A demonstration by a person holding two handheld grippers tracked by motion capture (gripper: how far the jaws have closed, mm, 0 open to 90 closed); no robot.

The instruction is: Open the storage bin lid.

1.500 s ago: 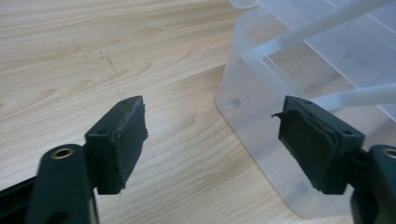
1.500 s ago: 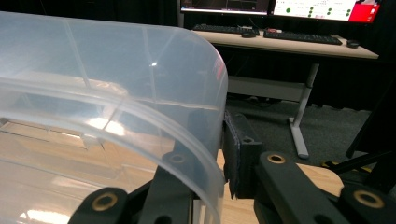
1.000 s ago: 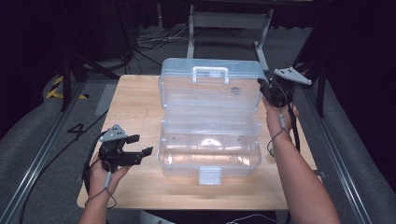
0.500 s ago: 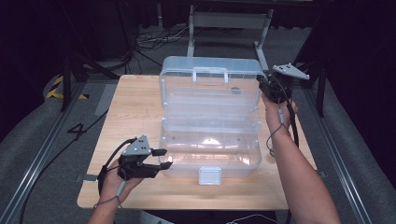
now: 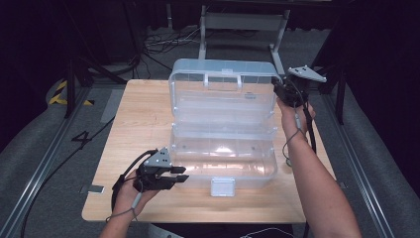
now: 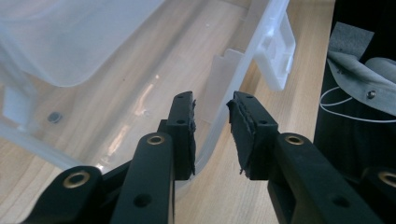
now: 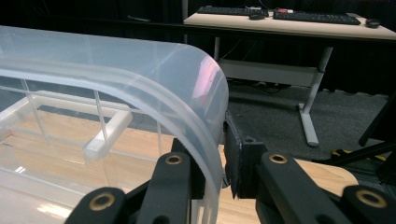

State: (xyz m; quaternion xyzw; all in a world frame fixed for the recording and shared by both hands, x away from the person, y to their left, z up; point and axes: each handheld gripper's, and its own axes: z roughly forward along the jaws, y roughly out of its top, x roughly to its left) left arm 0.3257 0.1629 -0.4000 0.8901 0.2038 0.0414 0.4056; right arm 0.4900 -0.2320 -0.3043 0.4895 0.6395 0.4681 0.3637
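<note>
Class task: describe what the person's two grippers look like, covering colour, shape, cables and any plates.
Each gripper is black. The left gripper and right gripper each carry a grey three-cornered plate and trail a dark cable. Their jaws are flat black bars with brass-ringed holes and rough black pads. The forearms are bare, without sleeves.

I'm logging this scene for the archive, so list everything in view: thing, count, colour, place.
storage box: one, clear plastic, open, middle of the table, white latch at its front.
box lid: one, clear, standing up at the back, handle near its top edge.
table: one, light wood, under the box.
desk: one, pale top, far background, keyboards on it.
floor cables: several, dark, behind the table.
left tool: one, black, at the box's front left corner, jaws astride the front wall, just been closing, pads not yet pressing.
right tool: one, black, shut on the lid's right edge.
forearms: two, entering from the bottom.
</note>
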